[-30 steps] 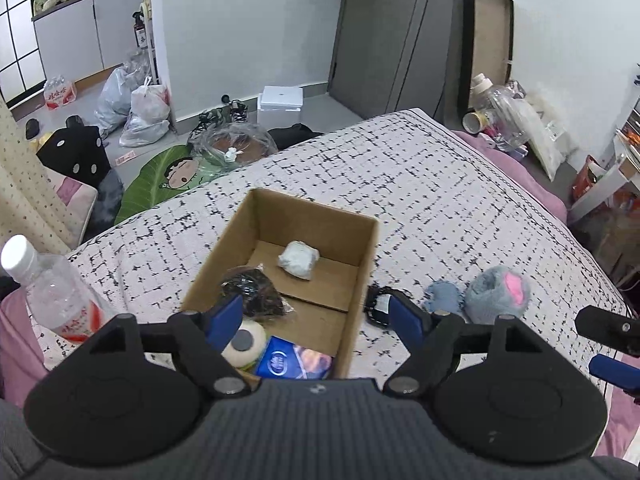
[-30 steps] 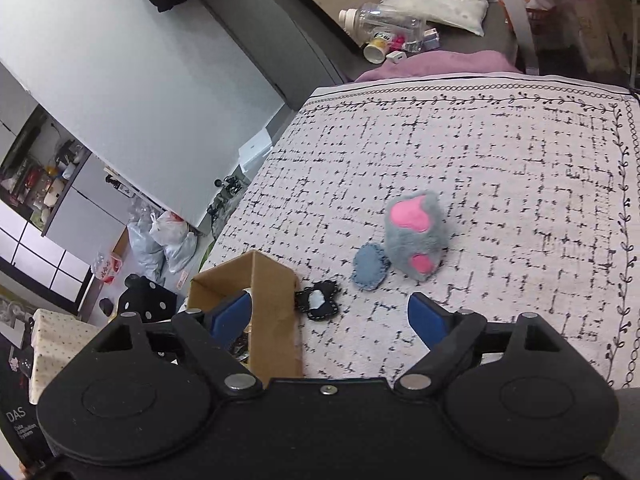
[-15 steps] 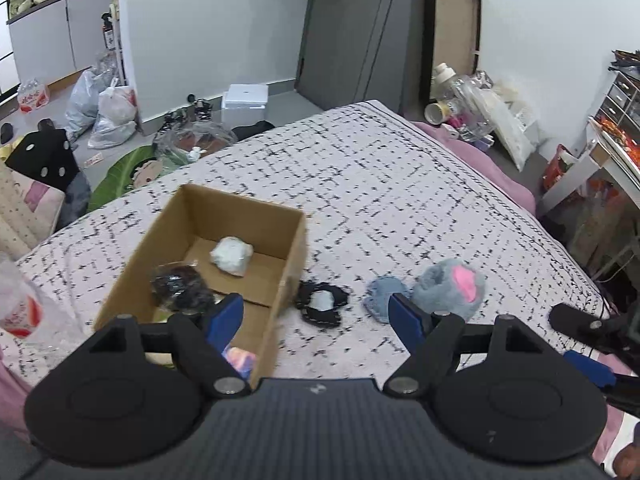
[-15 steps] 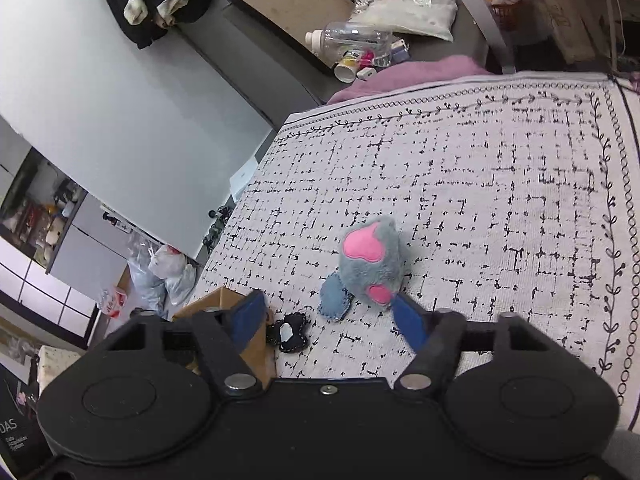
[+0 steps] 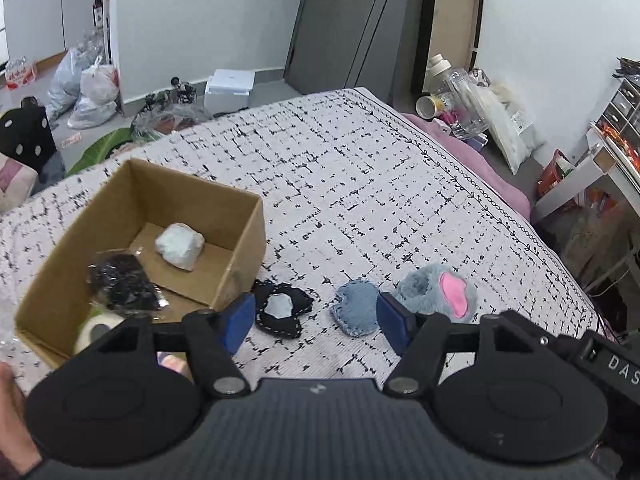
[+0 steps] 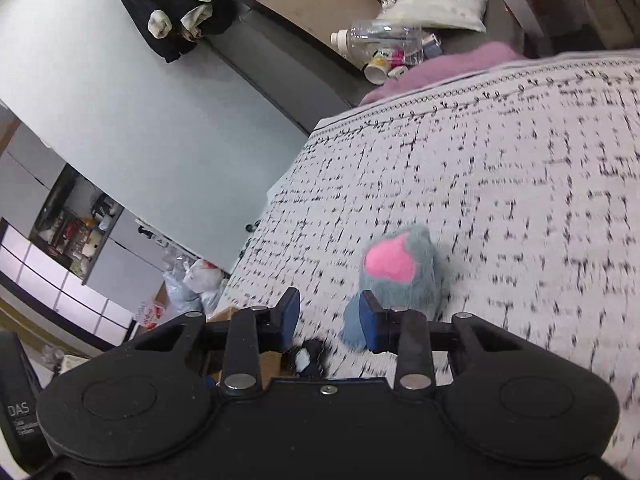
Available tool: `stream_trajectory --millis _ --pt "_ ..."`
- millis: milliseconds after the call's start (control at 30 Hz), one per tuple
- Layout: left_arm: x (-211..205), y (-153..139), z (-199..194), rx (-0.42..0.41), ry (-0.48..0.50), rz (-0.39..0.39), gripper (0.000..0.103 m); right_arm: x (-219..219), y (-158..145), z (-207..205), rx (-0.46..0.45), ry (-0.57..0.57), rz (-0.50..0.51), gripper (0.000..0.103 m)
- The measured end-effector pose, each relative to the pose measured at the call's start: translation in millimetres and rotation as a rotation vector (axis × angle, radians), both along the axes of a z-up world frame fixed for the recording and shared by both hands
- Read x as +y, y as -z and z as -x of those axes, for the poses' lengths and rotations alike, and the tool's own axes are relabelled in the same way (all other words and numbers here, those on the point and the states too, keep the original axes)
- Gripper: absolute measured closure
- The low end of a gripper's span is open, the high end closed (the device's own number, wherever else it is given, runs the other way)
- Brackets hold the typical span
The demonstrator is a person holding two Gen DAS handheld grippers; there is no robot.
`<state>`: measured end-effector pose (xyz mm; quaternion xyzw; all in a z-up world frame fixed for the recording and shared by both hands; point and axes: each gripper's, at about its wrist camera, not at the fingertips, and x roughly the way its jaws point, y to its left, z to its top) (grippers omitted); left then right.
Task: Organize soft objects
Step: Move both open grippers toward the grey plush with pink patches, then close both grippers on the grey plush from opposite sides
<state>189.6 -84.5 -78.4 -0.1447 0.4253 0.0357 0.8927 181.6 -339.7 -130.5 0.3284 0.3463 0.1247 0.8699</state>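
Observation:
Three soft objects lie in a row on the patterned bedspread (image 5: 380,184): a black-and-white patch (image 5: 282,312), a blue denim patch (image 5: 356,312) and a grey plush with a pink spot (image 5: 438,294). My left gripper (image 5: 316,322) is open and empty, just short of the black and denim patches. A cardboard box (image 5: 244,232) at the left holds a white wad (image 5: 180,246), a black bundle (image 5: 120,284) and a tape roll (image 5: 96,326). My right gripper (image 6: 330,320) is open and empty, near the denim patch (image 6: 352,326) and the grey plush (image 6: 400,276).
The bed edge with a pink sheet (image 5: 496,176) runs along the right. Beyond it are bottles and bags (image 5: 460,108) on the floor and a white desk (image 5: 592,168). Bags (image 5: 92,88) and a white box (image 5: 230,88) lie on the floor beyond the far end.
Both grippers have swung right and forward towards the three soft objects. The right gripper's jaws have narrowed. The box has slid to the left in the left wrist view.

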Motion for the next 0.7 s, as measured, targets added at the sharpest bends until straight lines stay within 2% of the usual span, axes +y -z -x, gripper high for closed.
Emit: stream_trajectory --millis 167,300,400,533,700 --pt "-1 14 -15 0.005 -0.008 0.028 0.046 5 18 -24 0.045 0.006 0.037 0.069" --pt "-5 23 -29 0.004 0.0 0.046 0.047 14 24 -36 0.053 0.002 0.096 0.068" --pt "-9 29 -39 0.004 0.003 0.061 0.047 21 29 -43 0.066 0.0 0.147 0.061" --pt "-13 40 -50 0.006 0.009 0.083 0.046 22 40 -49 0.107 0.007 0.192 0.061" --pt "-21 55 -60 0.015 0.009 0.1 0.046 12 52 -53 0.162 0.045 0.179 0.061"
